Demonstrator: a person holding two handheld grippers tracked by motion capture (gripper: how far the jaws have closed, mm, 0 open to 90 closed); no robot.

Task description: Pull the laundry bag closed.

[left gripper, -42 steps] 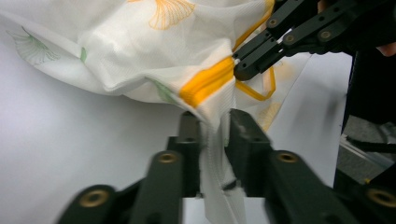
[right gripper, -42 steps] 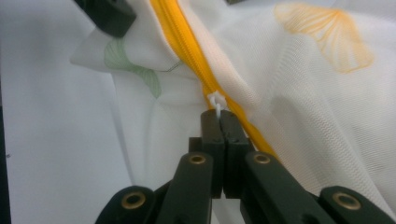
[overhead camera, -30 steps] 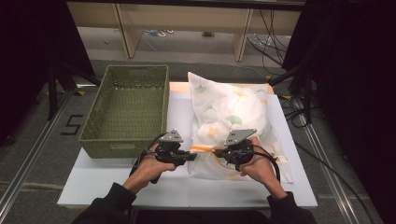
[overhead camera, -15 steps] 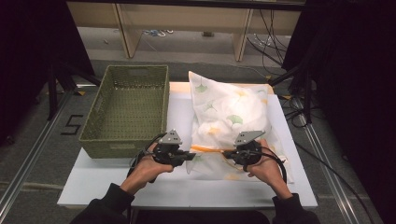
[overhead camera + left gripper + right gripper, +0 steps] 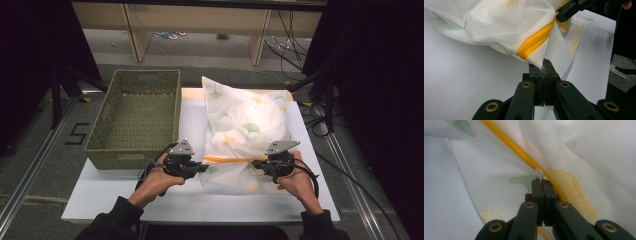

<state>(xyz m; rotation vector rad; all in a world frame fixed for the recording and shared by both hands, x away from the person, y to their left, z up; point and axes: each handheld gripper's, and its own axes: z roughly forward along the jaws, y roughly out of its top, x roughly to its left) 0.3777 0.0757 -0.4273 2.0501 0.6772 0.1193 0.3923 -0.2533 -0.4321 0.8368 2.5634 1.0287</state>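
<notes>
Between both claws, mesh bag zipper taut, left claw clamping fabric, right claw clamping zipper pull.

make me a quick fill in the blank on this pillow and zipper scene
1. The zipper on the white pillowcase is coloured ____.
2. The left gripper is shut on the ____ at one end of the zipper.
3. The green basket stands to the ____ of the pillowcase in the high view.
4. The right gripper pinches the small white zipper ____.

Missing words: orange; fabric; left; pull
</notes>
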